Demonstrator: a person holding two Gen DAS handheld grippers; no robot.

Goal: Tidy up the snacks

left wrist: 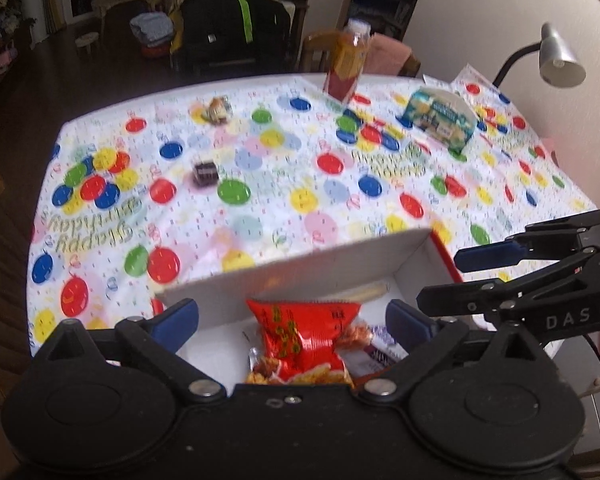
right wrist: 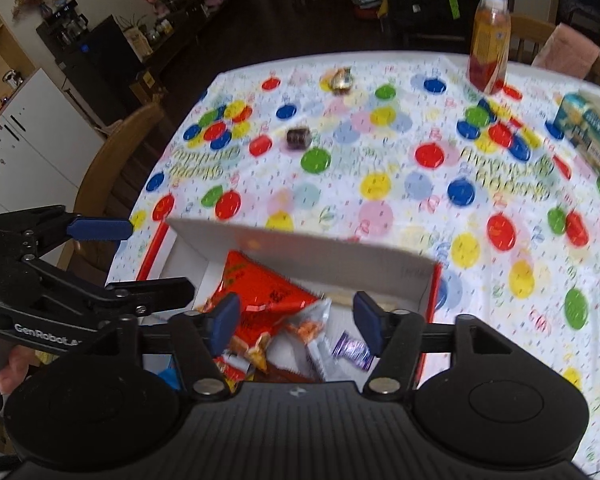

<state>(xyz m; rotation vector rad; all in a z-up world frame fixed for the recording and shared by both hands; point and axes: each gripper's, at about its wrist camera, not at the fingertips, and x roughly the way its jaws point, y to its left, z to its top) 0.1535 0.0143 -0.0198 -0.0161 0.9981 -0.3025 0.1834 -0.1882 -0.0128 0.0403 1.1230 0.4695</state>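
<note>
A white cardboard box [left wrist: 300, 276] [right wrist: 320, 248] with red outer sides stands at the table's near edge. It holds a red snack bag [left wrist: 304, 340] [right wrist: 260, 292], a purple wrapper [right wrist: 354, 350] and other small packets. My left gripper [left wrist: 292, 320] hovers open over the box, apart from the bag. Beside it, my right gripper [right wrist: 296, 320] is open too, above the packets. A small dark wrapped snack [left wrist: 206, 174] [right wrist: 299, 137] and a gold-brown one [left wrist: 219, 110] [right wrist: 341, 79] lie farther out on the balloon tablecloth.
An orange juice bottle [left wrist: 346, 64] [right wrist: 490, 40] stands at the far edge. A blue-green carton [left wrist: 440, 118] [right wrist: 588, 136] sits far right, below a grey desk lamp [left wrist: 556, 60]. A wooden chair [right wrist: 112, 168] stands left of the table. A hand [right wrist: 14, 368] holds the left gripper.
</note>
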